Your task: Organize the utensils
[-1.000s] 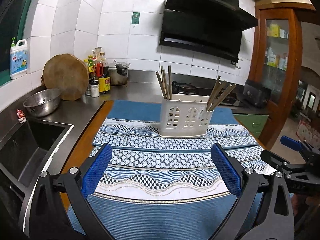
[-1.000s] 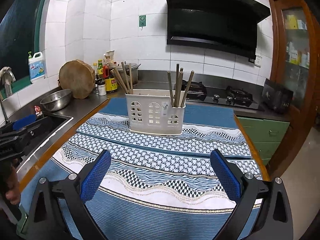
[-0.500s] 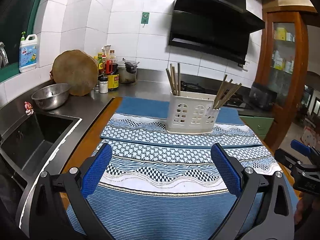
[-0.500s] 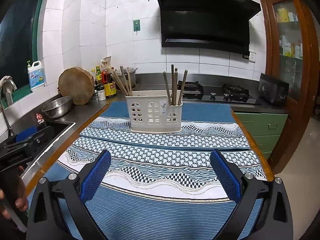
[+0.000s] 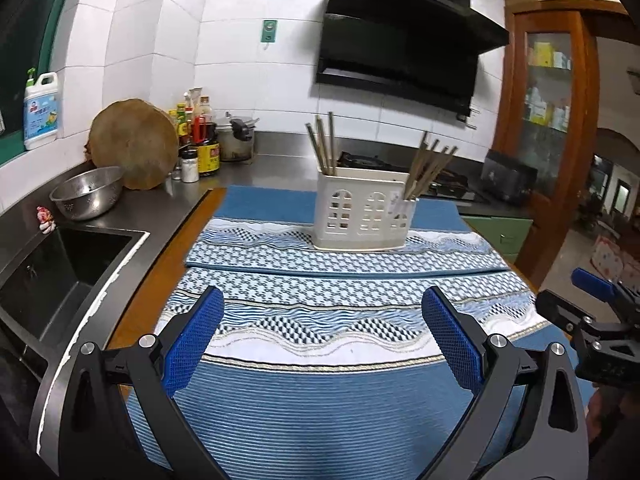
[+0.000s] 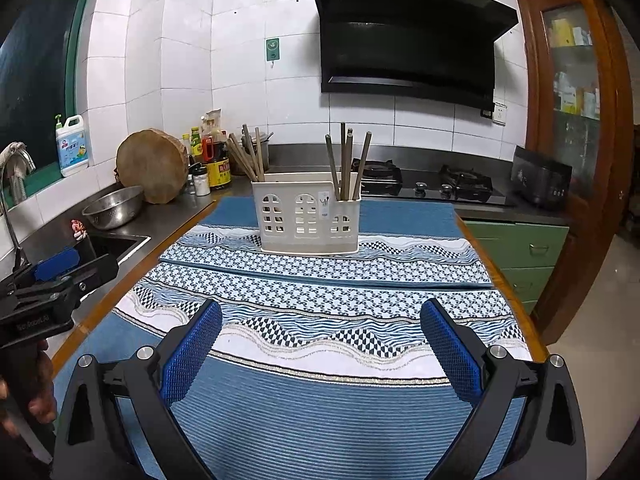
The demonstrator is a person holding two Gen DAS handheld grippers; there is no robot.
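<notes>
Left wrist view crops both gaping hand-held grippers (image 5: 322, 334) (image 6: 320, 336); chopsticks' (image 6: 347, 162) lower ends hidden.

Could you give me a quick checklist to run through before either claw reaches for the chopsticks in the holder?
1. Left claw open and empty: ok.
2. Right claw open and empty: ok.
3. White utensil holder upright on the blue patterned mat: ok.
4. Chopsticks sorted into one compartment: not ok; left bundle and right bundle stand at opposite ends.
5. Mat between claws and holder free of obstacles: ok.
6. Chopstick count per bundle: cannot tell.
</notes>
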